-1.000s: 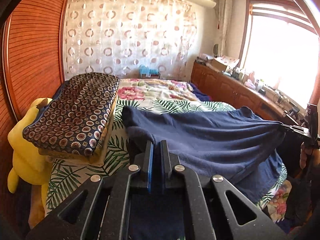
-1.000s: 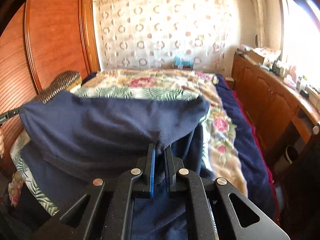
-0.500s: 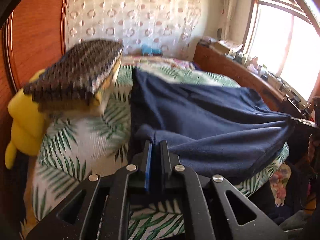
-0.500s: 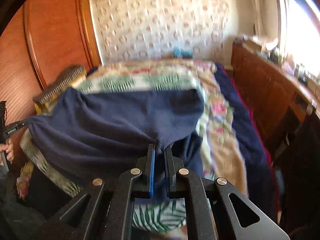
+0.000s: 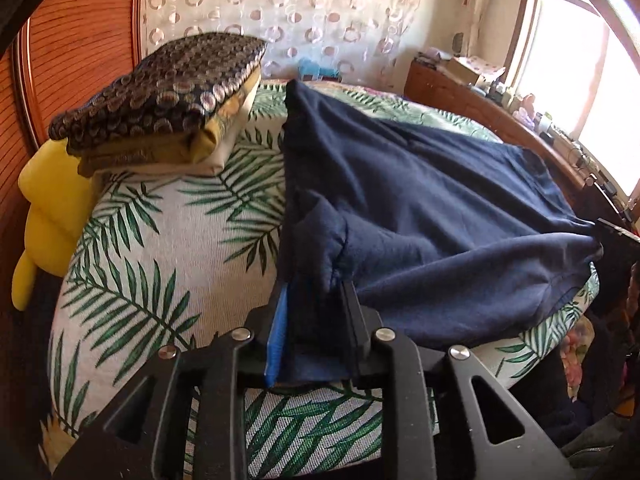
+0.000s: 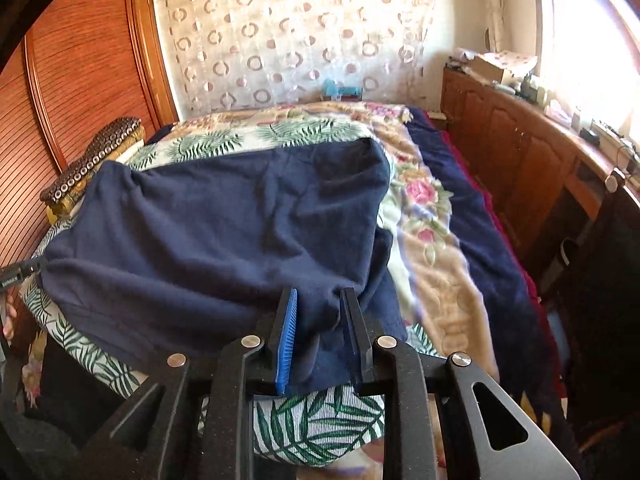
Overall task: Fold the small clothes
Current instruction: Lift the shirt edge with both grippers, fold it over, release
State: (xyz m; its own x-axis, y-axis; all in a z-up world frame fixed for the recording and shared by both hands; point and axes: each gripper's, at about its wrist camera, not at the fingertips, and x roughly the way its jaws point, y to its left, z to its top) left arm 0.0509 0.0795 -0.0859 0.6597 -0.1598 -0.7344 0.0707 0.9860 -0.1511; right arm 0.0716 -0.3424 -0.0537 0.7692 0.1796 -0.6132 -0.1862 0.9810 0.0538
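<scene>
A navy blue garment (image 5: 420, 200) lies spread and folded over on the palm-leaf bed cover (image 5: 160, 248). My left gripper (image 5: 314, 286) is low at the garment's near left corner. Its jaws are opening, and the bunched corner sits slack between them. In the right wrist view the same garment (image 6: 220, 220) fills the middle of the bed. My right gripper (image 6: 320, 291) is at its near right corner. Those jaws are opening too, with navy cloth loose in the gap.
A stack of folded clothes (image 5: 168, 92) with a dotted dark top sits at the bed's left, beside a yellow plush toy (image 5: 48, 216). A floral blanket (image 6: 432, 240) covers the right side. A wooden cabinet (image 6: 520, 152) runs along the right under the window.
Both grippers sank toward the bed and laid the stretched garment down on it. Their jaws, shut on the cloth before, now stand parted.
</scene>
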